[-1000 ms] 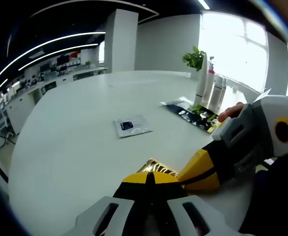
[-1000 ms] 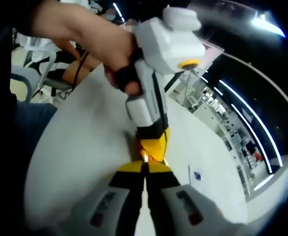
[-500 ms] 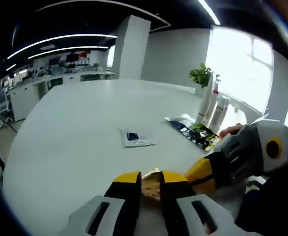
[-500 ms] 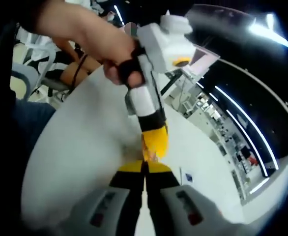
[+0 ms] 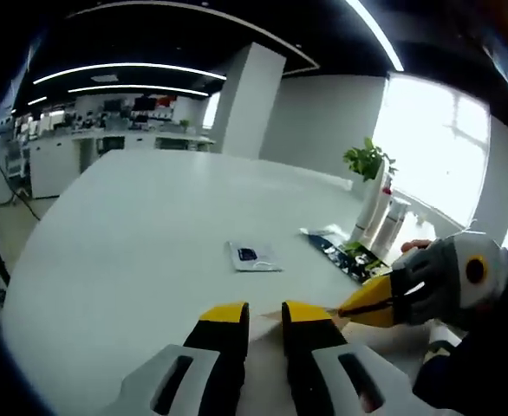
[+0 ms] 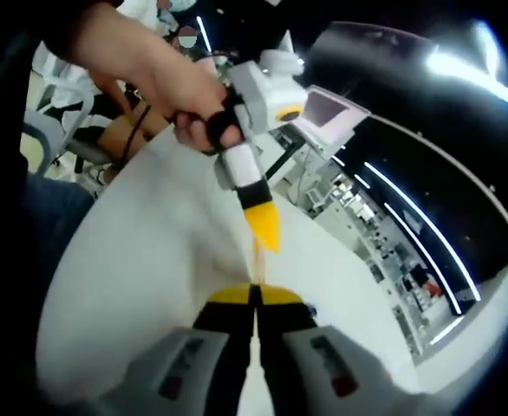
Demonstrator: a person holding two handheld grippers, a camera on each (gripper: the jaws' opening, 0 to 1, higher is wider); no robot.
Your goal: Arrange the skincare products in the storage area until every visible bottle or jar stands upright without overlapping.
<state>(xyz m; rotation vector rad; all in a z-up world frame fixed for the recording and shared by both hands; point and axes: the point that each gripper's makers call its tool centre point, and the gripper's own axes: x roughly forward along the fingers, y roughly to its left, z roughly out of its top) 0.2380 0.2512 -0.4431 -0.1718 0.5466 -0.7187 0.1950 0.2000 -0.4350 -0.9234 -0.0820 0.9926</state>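
Right gripper pinches a thin gold sachet edgewise off the desk; left gripper jaws parted, empty.

On the white table there are three tall bottles standing close together, right beside one green plant. There is one small flat packet in the middle of the table and one dark flat packet near the bottles.
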